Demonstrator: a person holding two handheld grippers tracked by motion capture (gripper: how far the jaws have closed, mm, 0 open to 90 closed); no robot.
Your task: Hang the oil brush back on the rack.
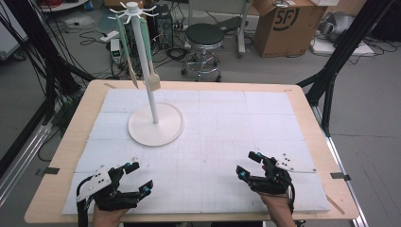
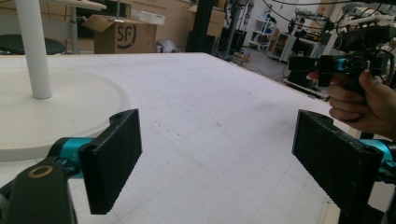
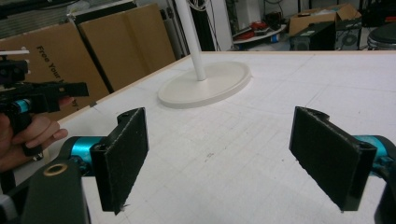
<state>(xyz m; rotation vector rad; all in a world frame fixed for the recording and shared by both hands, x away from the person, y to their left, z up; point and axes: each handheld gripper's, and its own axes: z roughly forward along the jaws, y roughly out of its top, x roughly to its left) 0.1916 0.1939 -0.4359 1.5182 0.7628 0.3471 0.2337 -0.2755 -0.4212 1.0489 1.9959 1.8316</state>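
Okay, I see both grippers low at the near edge of the table point(image 1: 71, 142), well apart. Left gripper point(image 1: 136, 178) has jaws spread wide, nothing between them; right gripper point(image 1: 250, 164) the same, wide and empty. Nearest thing is the white stand point(image 1: 155, 124), ahead of the left gripper on the mat point(image 1: 227, 123). Spatula point(image 1: 127, 54) and brush point(image 1: 150, 61) hang from its top hooks, clear of the mat.
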